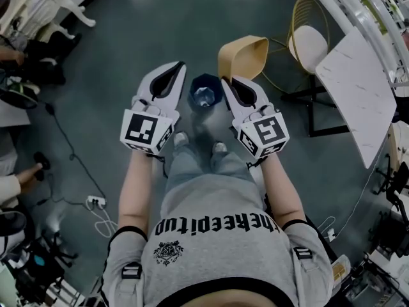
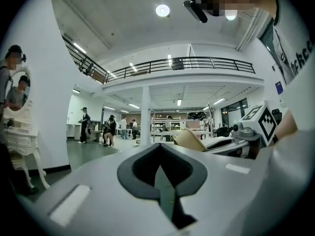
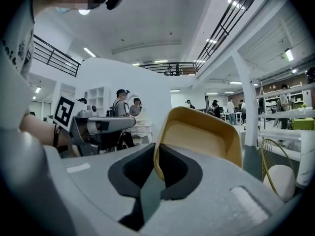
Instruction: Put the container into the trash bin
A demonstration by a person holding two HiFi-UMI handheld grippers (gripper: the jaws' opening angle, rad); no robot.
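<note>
**Checker:** Left side first. Status?

**Operator:** Left gripper (image 1: 174,70): jaws together, nothing between them. Its own view shows the pads meeting on air. I log it as idle.

**Checker:** Centre?

**Operator:** Trash bin (image 1: 206,89): dark blue, standing on the floor (image 1: 128,31) just ahead of the person's shoes (image 1: 181,138), between the 2 grippers. Something pale lies inside it; I cannot tell what.

**Checker:** Where is the container?

**Operator:** Right gripper (image 1: 231,83): clamped on the tan container (image 1: 246,55), 1 jaw inside a side wall, 1 outside. The container is in the air, just right of the bin and beyond it. I judge it is not yet over the mouth.

**Checker:** How will it handle?

**Operator:** It is an open tray with a thin wall, so I expect it to be light and fairly stiff, with some flex at the pinched rim. The surface looks smooth and might slip. I think the rim wall is the right hold, best near a corner. The bin mouth looks no wider than the tray, so I would tip it in narrow end first.

**Checker:** Far right?

**Operator:** A wire chair (image 1: 310,40) and a white table (image 1: 358,88), both well apart from the bin.
</note>
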